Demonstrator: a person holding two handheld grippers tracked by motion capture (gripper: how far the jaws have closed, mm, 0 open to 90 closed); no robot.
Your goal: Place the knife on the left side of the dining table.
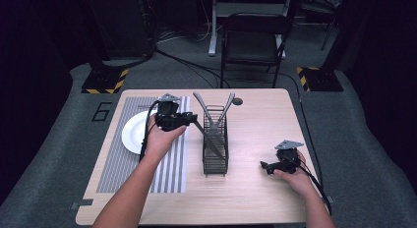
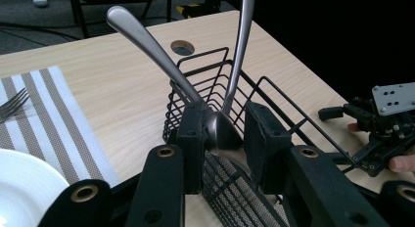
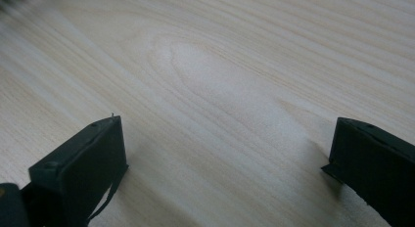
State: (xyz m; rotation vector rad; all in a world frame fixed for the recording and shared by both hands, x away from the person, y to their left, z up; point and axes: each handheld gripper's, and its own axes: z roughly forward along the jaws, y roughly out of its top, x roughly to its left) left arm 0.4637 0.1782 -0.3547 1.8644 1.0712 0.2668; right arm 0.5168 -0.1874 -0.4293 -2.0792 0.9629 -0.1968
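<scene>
A black wire cutlery caddy [image 1: 215, 164] stands upright in the middle of the wooden table. Two steel handles lean out of it, one to the left [image 1: 199, 103] and one to the right [image 1: 227, 104]. My left gripper [image 1: 192, 119] is at the caddy's upper left, shut on a knife [image 1: 209, 139] that slants down into the caddy. In the left gripper view the knife's rounded end [image 2: 222, 131] sits pinched between the pads [image 2: 193, 139], with the caddy [image 2: 203, 56] right behind. My right gripper [image 1: 265, 166] rests open on bare wood right of the caddy, its jaws wide apart [image 3: 225, 153].
A white plate [image 1: 133, 132] lies on a striped placemat [image 1: 172, 161] at the left, and a fork [image 2: 12, 104] lies on that mat. A cable hole [image 1: 237, 101] is at the table's far edge. A black chair [image 1: 253, 41] stands beyond the table.
</scene>
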